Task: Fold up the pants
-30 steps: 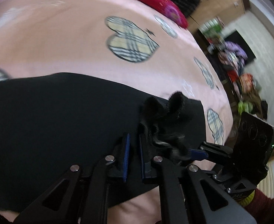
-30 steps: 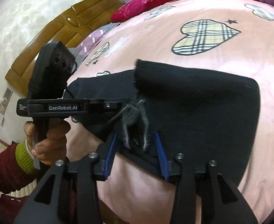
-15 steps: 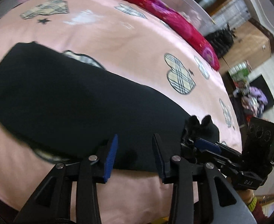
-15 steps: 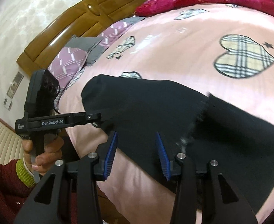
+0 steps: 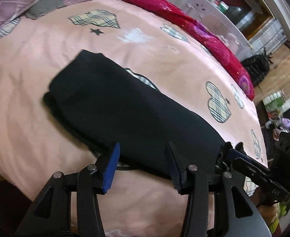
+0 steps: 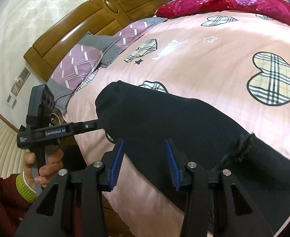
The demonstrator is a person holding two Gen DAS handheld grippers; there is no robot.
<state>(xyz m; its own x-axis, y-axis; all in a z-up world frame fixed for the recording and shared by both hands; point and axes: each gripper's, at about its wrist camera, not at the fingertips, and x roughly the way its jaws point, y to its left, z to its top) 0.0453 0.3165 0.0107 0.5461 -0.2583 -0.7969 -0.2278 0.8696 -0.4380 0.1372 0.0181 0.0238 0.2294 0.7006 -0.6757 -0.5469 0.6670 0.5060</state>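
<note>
The black pants (image 5: 125, 106) lie folded in a long flat strip on the pink bedspread (image 5: 26, 118); they also show in the right wrist view (image 6: 184, 122), with a frayed hem edge (image 6: 237, 146) lying across the strip near my right gripper. My left gripper (image 5: 143, 160) is open and empty, at the near edge of the pants. My right gripper (image 6: 145, 158) is open and empty, also at the near edge. Each gripper shows in the other's view, the right one (image 5: 249, 164) at the strip's right end and the left one (image 6: 81, 127) at its left end.
The bedspread has plaid heart prints (image 6: 275, 83). A red flowered quilt (image 5: 194, 27) lies along the far side. Purple and grey pillows (image 6: 79, 65) rest by the wooden headboard (image 6: 97, 19). The bed's near edge is just under both grippers.
Both grippers have let go of the bunched hem cloth, opened and drawn back towards the near edge. The pants now lie flat, folded over.
</note>
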